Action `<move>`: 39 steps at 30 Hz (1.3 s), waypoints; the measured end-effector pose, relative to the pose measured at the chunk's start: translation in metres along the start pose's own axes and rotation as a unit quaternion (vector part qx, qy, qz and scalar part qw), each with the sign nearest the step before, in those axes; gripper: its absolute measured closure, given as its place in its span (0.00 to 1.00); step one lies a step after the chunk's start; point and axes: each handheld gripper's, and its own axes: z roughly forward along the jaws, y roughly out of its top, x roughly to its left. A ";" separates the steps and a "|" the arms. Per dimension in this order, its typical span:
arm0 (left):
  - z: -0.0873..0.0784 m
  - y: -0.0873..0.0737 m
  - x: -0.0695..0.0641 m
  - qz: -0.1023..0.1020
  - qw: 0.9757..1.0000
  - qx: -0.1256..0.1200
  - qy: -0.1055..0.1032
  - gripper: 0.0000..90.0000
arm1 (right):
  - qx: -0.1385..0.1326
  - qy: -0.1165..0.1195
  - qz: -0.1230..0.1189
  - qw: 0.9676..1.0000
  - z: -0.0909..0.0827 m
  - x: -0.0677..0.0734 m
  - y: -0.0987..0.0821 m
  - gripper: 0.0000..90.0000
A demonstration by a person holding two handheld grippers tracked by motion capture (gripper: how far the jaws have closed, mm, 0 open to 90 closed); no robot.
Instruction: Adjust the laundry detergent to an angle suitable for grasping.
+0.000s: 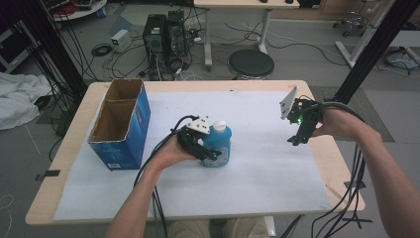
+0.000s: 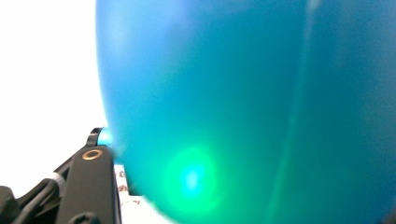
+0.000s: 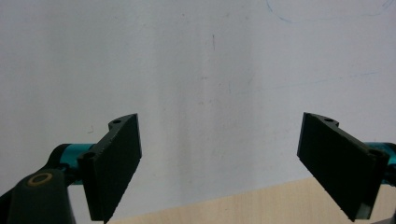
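Observation:
A blue bottle [image 1: 221,145] with a white cap [image 1: 219,125] stands upright on the white sheet [image 1: 267,168] near the table's middle. My left gripper [image 1: 210,152] reaches around it from the left, its jaws on either side of the bottle's lower body. In the left gripper view the bottle [image 2: 243,93] looms very close, and a thin strip of table shows between it and one black finger [image 2: 91,186], so the pads do not press. My right gripper [image 1: 298,135] hovers at the right side of the sheet. Its jaws [image 3: 219,161] stand wide open with nothing between them.
An open blue cardboard box [image 1: 130,130] with two compartments stands at the table's left. The wooden table edge [image 3: 261,200] lies just under my right gripper. Beyond the far edge are a black stool [image 1: 250,63] and computer towers [image 1: 163,37]. Cables trail from both grippers.

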 end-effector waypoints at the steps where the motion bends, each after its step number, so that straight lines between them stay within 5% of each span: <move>1: -0.001 0.000 0.000 -0.001 1.000 0.000 0.002 0.39 | 0.001 0.001 0.003 1.000 0.000 0.000 0.000 0.14; 19: -0.016 0.000 -0.004 -0.018 1.000 0.010 0.007 0.28 | 0.001 0.003 -0.002 1.000 0.001 0.000 0.004 0.14; 28: -0.033 0.009 -0.011 -0.001 0.999 0.041 0.022 0.23 | 0.000 0.004 -0.005 1.000 0.002 0.000 0.006 0.14; 32: -0.045 0.016 -0.010 0.005 0.996 0.072 0.042 0.20 | 0.002 0.005 -0.005 1.000 0.002 0.001 0.007 0.14; 39: -0.064 0.024 -0.002 0.014 0.989 0.133 0.069 0.19 | 0.003 0.005 -0.006 1.000 0.002 0.001 0.007 0.14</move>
